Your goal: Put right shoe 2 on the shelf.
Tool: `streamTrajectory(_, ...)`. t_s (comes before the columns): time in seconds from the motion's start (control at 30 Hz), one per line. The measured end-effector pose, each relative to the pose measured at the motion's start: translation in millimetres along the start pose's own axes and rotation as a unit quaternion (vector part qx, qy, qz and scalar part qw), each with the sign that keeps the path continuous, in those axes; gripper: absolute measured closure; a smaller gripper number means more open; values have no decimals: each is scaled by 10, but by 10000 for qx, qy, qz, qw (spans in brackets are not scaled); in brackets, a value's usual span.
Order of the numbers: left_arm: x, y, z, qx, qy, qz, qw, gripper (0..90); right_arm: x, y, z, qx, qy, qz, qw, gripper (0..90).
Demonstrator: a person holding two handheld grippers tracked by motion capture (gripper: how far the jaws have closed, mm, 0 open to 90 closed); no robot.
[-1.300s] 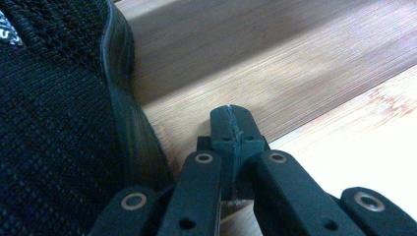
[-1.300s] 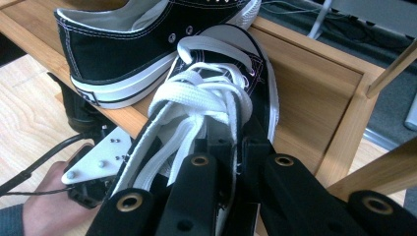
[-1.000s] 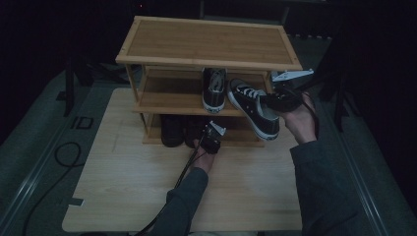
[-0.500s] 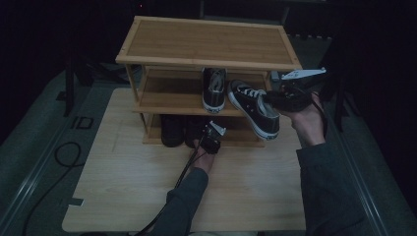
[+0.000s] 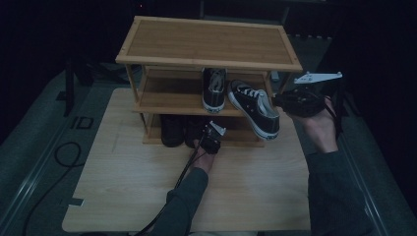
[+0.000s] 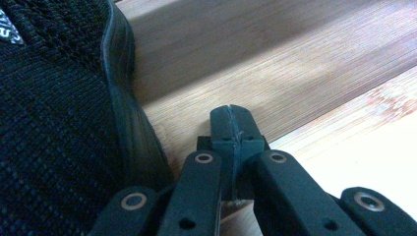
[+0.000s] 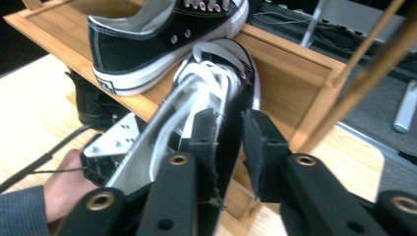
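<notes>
A three-level bamboo shoe rack (image 5: 206,44) stands on the wooden table. One black-and-white sneaker (image 5: 215,91) sits straight on the middle shelf. A second sneaker (image 5: 255,109) (image 7: 216,93) lies tilted, its toe hanging over that shelf's front edge. My right gripper (image 5: 279,102) (image 7: 230,129) hovers just right of it, open. Its jaws have just been closing a little, and a gap remains. The sneaker's black side shows through the gap, and the pads do not press on it. My left gripper (image 5: 212,137) (image 6: 231,123) is shut and empty, its tips on the bottom shelf beside a black knit shoe (image 6: 54,123).
Two dark shoes (image 5: 172,130) stand on the bottom shelf, left of my left gripper. The rack's right post (image 7: 354,83) rises close to my right gripper. Light table top (image 5: 123,182) spreads in front of the rack. A black cable (image 5: 59,152) loops on the floor at the left.
My right gripper has drawn back to the right and slightly up from the tilted sneaker, which stayed where it was. The left gripper has not moved.
</notes>
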State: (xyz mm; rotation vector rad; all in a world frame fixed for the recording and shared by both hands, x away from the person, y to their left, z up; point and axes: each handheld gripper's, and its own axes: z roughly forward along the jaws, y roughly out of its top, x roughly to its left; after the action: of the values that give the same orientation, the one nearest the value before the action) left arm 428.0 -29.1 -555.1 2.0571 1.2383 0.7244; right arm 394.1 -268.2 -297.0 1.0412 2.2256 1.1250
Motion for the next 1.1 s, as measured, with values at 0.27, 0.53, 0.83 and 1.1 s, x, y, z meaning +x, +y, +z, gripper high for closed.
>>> streamTrajectory(0.27, 2, 0, 0, 0, -7, -1, 10000, 900, -27, -159, -91, 181, -205, 8, 9996, 900)
streamTrajectory(0.53, -1, 0, 0, -2, 1, 4, 10000, 900, 45, -395, -239, 233, -141, -40, 9996, 900)
streamTrajectory(0.83, -2, 1, 0, 0, 9, 13, 10000, 900, 177, -602, -329, 303, -57, -145, 9994, 900)
streamTrajectory(1.1, -5, 0, 0, -4, 15, 4, 10000, 900, 293, -744, -362, 363, 88, -183, 9991, 900)
